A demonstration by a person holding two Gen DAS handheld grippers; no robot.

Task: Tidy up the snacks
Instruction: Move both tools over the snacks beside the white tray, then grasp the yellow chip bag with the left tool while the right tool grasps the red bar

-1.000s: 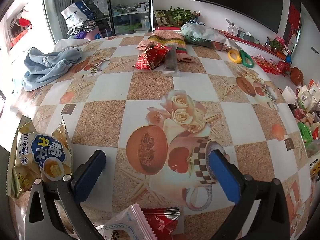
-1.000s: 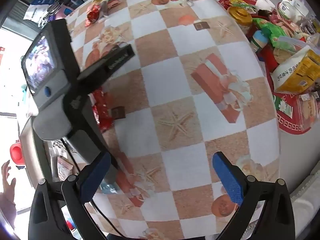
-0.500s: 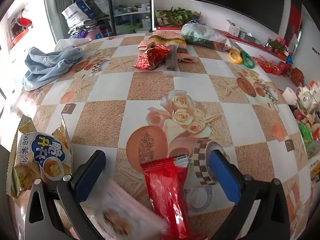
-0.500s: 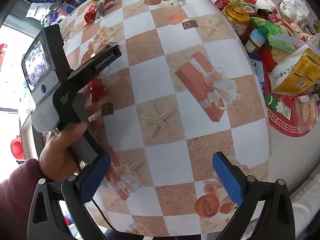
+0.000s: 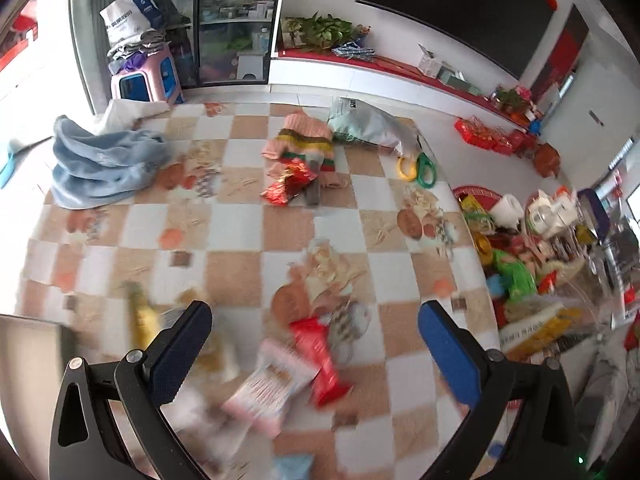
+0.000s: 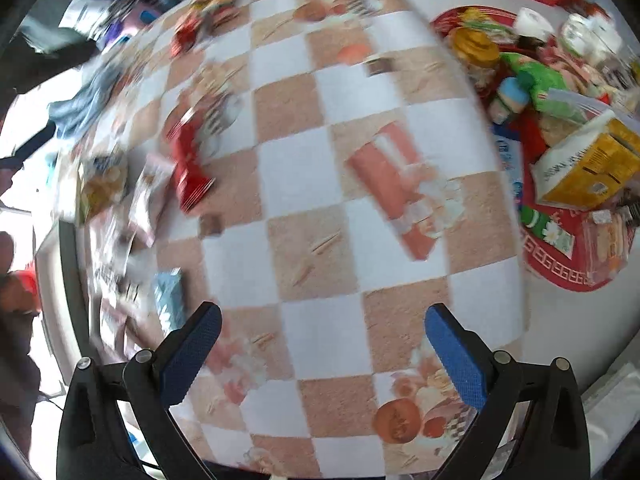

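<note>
Both tongs stand wide apart and hold nothing: we find the left gripper (image 5: 314,338) above a blurred cluster of snacks, and the right gripper (image 6: 322,344) over bare squares of the brown-and-white chequered tablecloth (image 6: 312,168). Under the left gripper lie a long red foil snack packet (image 5: 320,354) and, touching its left side, a pink-and-white plastic snack packet (image 5: 268,384); a yellow crisp bag (image 5: 142,318) lies just beyond the left finger. In the right wrist view we see the same red packet (image 6: 190,168) and pink packet (image 6: 148,196) near the table's left edge, with a pale blue packet (image 6: 170,296) nearer the fingers. Open cloth runs from the centre to the near edge. At the right edge sits a round red tray (image 6: 560,272), crowded with a yellow-and-white carton (image 6: 592,164), a green bag (image 6: 540,76) and a gold-lidded jar (image 6: 476,46). Further red snack bags (image 5: 290,186) lie well apart, at the far side beside a striped knitted cloth (image 5: 304,140).
</note>
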